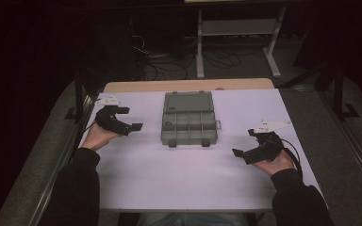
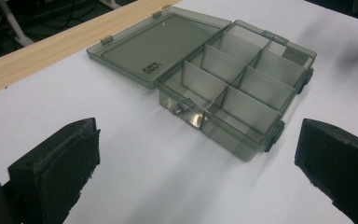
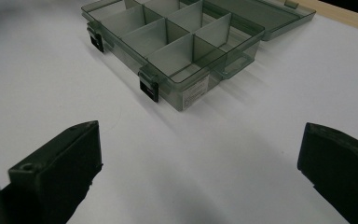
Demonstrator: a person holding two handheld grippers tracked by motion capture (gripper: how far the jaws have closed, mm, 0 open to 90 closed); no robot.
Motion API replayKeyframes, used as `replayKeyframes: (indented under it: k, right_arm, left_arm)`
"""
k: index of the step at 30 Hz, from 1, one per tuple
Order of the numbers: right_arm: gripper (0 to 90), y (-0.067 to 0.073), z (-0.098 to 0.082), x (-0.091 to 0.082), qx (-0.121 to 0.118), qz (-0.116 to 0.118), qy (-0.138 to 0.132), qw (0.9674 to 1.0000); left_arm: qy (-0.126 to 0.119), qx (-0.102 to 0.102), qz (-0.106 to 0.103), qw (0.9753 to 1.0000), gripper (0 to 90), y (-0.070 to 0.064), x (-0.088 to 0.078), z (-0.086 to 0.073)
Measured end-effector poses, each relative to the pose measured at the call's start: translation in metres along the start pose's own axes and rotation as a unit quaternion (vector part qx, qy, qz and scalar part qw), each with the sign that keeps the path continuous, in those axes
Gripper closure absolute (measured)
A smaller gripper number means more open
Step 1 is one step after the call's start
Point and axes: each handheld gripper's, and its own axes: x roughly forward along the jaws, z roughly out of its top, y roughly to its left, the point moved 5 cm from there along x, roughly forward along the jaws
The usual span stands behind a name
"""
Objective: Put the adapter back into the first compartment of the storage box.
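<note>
left gripper (image 1: pixel 131 123) hovering, jaws spread wide, holding nothing | right gripper (image 1: pixel 245 143) same, spread, touching nothing | compartment box (image 1: pixel 188 118) lying open between them

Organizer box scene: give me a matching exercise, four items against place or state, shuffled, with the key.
Items:
1. organizer box
2. box lid
3. left tongs
4. right tongs

Place or state:
A. open, held off the box's right side
B. swung flat onto the table, behind the compartments
C. open, held off the box's left side
D. mid-table, compartments exposed

Pairs: 1-D, 2-B, 3-C, 4-A
</note>
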Motion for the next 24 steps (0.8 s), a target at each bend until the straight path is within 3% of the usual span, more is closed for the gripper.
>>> replayKeyframes:
  k: [15,24]
  right_arm:
    - [0.0,0.0,0.0,0.001,0.002,-0.001,0.002,1.0]
    - [0.0,0.0,0.0,0.0,0.003,-0.001,-0.001,1.0]
  left_arm:
    - [-0.009,0.007,0.026,0.9996,0.0,-0.005,-0.028,-0.023]
    - [-0.04,-0.005,0.033,0.9986,0.0,-0.007,-0.044,-0.034]
